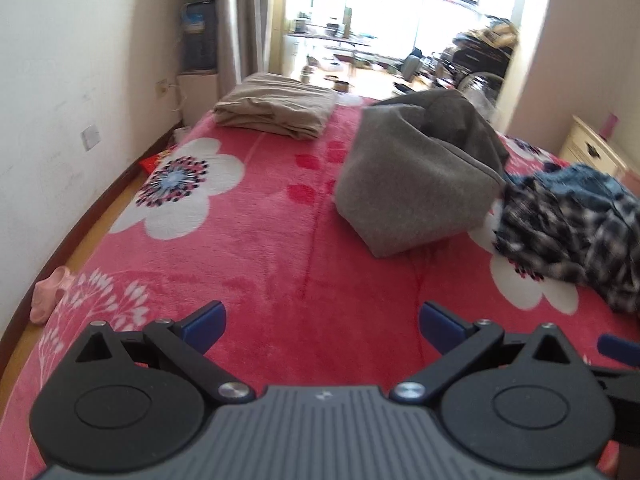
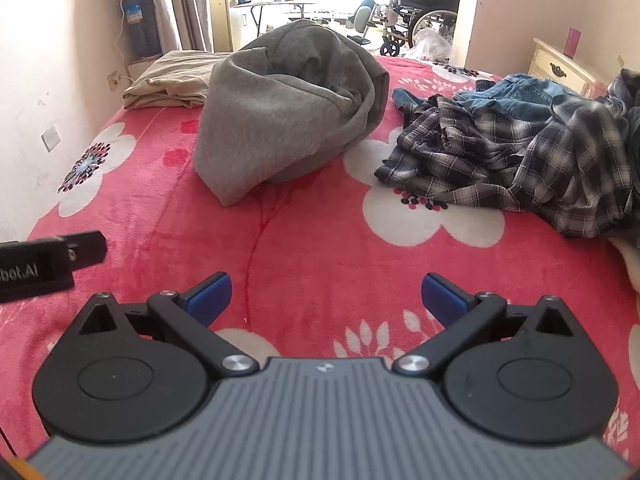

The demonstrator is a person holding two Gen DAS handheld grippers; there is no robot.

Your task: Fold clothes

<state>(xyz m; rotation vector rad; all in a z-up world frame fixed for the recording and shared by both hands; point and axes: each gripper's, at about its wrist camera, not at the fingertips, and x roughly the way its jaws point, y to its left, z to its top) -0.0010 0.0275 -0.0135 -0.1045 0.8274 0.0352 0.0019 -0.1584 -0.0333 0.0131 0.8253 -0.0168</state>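
Jaws wide, grey garment (image 2: 288,112) beyond.

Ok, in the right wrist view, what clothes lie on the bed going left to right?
Folded beige garment → crumpled grey sweatshirt → plaid shirt.

Red floral bed (image 2: 304,248), grey garment (image 2: 280,112), plaid clothes (image 2: 520,160), folded beige cloth (image 2: 168,80)
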